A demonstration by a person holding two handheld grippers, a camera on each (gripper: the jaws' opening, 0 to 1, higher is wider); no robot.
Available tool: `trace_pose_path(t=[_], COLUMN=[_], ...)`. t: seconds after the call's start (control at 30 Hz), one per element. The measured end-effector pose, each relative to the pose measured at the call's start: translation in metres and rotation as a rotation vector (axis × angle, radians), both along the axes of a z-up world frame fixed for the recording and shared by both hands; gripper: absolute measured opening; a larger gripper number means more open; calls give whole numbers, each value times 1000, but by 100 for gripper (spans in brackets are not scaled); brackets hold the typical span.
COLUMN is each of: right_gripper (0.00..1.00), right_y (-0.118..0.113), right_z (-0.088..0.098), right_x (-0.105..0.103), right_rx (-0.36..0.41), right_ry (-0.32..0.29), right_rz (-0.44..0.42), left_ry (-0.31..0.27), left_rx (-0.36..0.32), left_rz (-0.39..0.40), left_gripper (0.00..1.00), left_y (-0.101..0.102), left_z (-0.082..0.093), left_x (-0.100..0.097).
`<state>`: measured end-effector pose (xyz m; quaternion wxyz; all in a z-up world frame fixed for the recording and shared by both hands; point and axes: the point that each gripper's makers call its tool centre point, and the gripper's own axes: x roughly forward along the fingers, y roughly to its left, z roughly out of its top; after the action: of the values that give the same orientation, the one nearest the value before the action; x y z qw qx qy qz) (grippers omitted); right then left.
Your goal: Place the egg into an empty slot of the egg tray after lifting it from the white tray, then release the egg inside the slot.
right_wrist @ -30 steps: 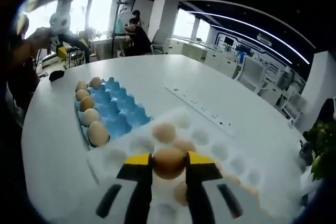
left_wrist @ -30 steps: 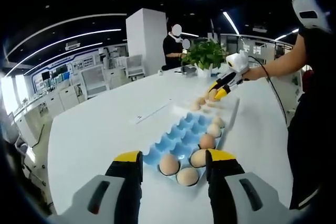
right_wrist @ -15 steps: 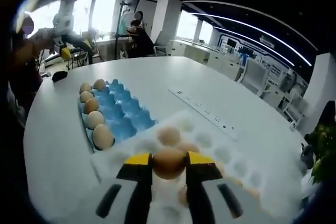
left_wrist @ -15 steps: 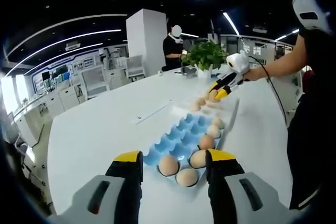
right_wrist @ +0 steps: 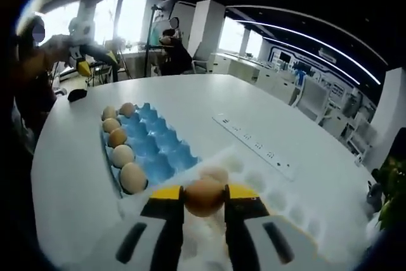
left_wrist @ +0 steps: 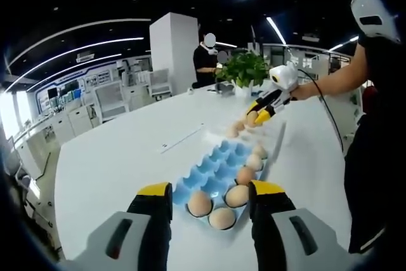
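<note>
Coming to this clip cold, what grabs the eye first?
The brown egg pinched in the right gripper, held above the white tray. Beside that sits the blue egg tray, with five eggs lined along one edge and the other slots bare. In the left gripper view, the left gripper hovers open near that tray's end.

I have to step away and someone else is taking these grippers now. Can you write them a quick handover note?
Right gripper: shut on a brown egg, held above the white moulded tray.
Left gripper: open, holding nothing, near the blue egg tray.
Blue egg tray: five brown eggs along one edge, the other slots empty.
Done: egg gripped and off the white tray, where another egg remains.
Left: carry the egg to an empty blue slot, lower it and release.
</note>
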<state>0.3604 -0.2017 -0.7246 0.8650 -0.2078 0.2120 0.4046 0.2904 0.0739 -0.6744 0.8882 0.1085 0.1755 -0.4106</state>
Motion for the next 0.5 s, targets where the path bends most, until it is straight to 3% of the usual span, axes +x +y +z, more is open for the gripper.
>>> trace_pose_path(t=[0.3,0.5], right_gripper=[23,23], right_y=[25,56], right_z=[2,1], right_x=[1,-3], right_rx=[12,25], right_ry=[-8,-4], right_rz=[61,125], left_ry=[0,-6], left_rx=[-5,-16], left_rz=[-11,-11], left_gripper=[49,49], left_y=[-2,-1], left_z=[2,6], left_x=[-2,-2])
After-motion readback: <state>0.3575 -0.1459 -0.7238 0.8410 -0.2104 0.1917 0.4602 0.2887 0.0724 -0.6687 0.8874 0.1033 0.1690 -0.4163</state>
